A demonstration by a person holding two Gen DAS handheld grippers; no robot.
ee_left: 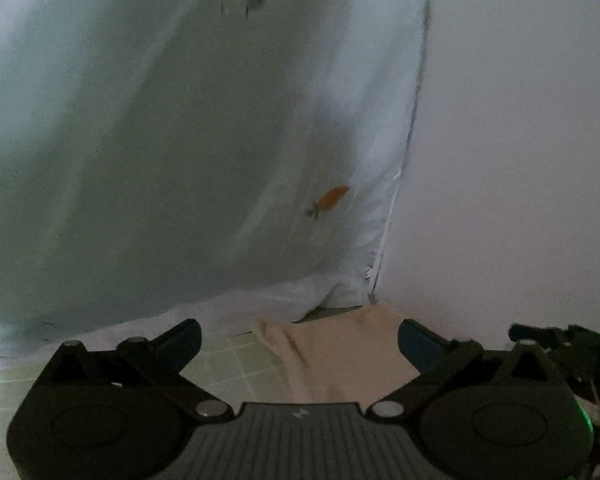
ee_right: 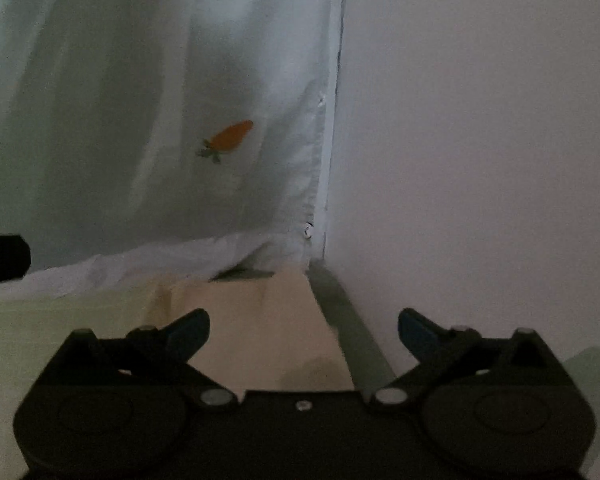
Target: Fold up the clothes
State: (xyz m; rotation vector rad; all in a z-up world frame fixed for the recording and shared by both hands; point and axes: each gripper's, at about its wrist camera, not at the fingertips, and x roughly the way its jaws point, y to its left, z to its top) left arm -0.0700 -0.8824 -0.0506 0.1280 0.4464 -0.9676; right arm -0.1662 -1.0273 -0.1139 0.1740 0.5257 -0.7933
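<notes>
Viewing both wrist feeds, we note the left gripper [ee_left: 300, 338] and right gripper [ee_right: 304, 330] spread wide, nothing between the jaws. We see a beige folded cloth garment [ee_right: 256, 316] lying flat on the pale checked surface [ee_left: 228, 364], below a hanging pale-blue carrot-print sheet [ee_right: 160, 120].

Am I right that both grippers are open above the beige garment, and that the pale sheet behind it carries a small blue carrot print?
Not quite: the carrot print is orange with a green top, as the right wrist view shows. Both the left gripper and right gripper are open above the beige garment.
</notes>
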